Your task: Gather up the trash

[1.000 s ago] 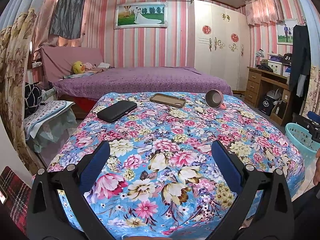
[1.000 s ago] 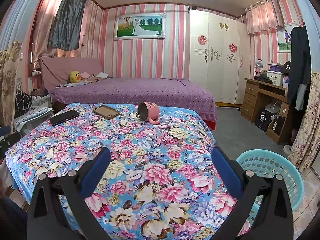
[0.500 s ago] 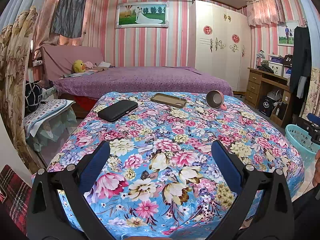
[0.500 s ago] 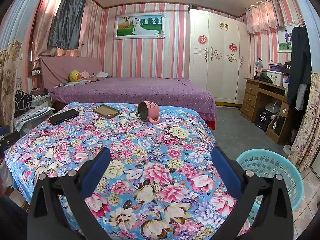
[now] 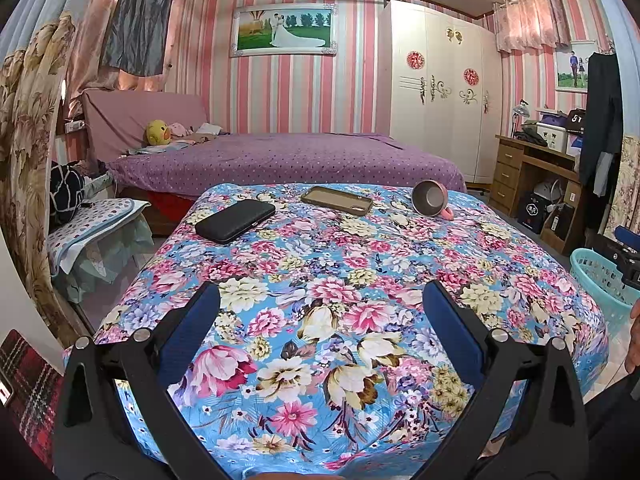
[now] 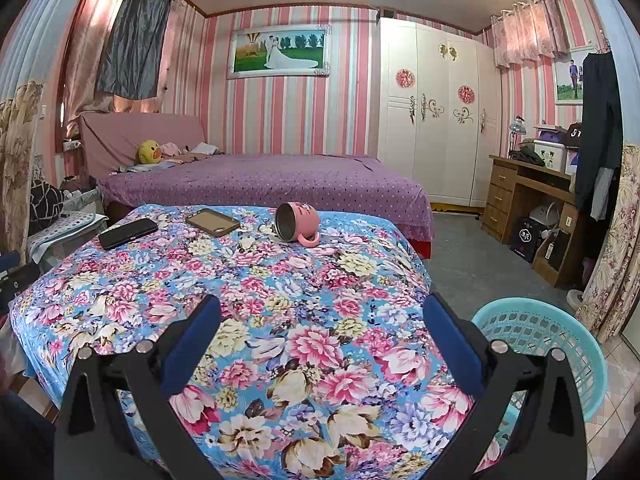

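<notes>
My left tool (image 5: 320,320) hangs over the near edge of the bench (image 5: 360,280), the one under the flowered cloth, and everything I could pick up lies well ahead of it, at the far end. The black case (image 5: 235,221) is ahead and to the left of my left tool, the brown phone case (image 5: 337,200) is almost straight ahead, and the pink mug (image 5: 431,199) lies on its side ahead and to the right, its mouth turned towards me. I can make out no loose scrap of trash on the cloth near either tool.

From my right tool (image 6: 320,322) the same three things sit further left: the mug (image 6: 298,222) ahead and a little left, the phone case (image 6: 213,222) beyond that, the black case (image 6: 128,233) furthest left. The blue basket (image 6: 560,344) stands on the floor just to the right of my right tool, below the bench edge, touching nothing I hold. In the left view that basket (image 5: 600,284) is far off to the right, with part of my right tool in front of it.

Both tools point level along the bench, side by side, raised above the cloth. Each has its blue pads (image 5: 192,328) spread wide apart, with nothing between them and nothing touching them; my right tool's pads (image 6: 452,344) stand the same way
</notes>
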The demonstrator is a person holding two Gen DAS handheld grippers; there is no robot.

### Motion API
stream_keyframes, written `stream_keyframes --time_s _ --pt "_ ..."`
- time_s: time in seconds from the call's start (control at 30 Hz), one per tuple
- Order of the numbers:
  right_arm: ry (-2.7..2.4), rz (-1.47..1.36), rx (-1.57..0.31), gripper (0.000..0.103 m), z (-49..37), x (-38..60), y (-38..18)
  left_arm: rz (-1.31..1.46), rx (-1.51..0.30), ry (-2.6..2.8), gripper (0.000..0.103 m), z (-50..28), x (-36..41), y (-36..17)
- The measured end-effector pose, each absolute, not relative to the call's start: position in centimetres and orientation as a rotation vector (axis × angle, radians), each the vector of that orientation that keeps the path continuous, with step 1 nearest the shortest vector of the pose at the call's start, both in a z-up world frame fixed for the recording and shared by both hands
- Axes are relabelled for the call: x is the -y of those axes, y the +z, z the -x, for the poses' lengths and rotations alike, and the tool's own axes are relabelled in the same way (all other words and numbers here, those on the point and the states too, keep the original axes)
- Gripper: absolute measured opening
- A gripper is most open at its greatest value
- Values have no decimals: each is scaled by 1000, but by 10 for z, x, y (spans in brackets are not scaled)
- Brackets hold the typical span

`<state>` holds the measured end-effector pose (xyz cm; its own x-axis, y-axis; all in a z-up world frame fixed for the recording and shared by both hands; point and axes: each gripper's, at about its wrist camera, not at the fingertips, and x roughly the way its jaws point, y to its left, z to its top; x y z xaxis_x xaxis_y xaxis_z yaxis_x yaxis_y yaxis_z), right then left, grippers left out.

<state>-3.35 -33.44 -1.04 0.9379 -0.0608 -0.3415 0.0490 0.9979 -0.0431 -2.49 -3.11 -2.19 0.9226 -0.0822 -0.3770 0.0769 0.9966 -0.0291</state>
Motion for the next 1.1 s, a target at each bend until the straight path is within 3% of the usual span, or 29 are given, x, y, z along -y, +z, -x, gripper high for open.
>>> stream_keyframes --time_s 1.1 --pt "-57 34 -354 98 34 338 -11 13 -396 -81 98 25 39 -22"
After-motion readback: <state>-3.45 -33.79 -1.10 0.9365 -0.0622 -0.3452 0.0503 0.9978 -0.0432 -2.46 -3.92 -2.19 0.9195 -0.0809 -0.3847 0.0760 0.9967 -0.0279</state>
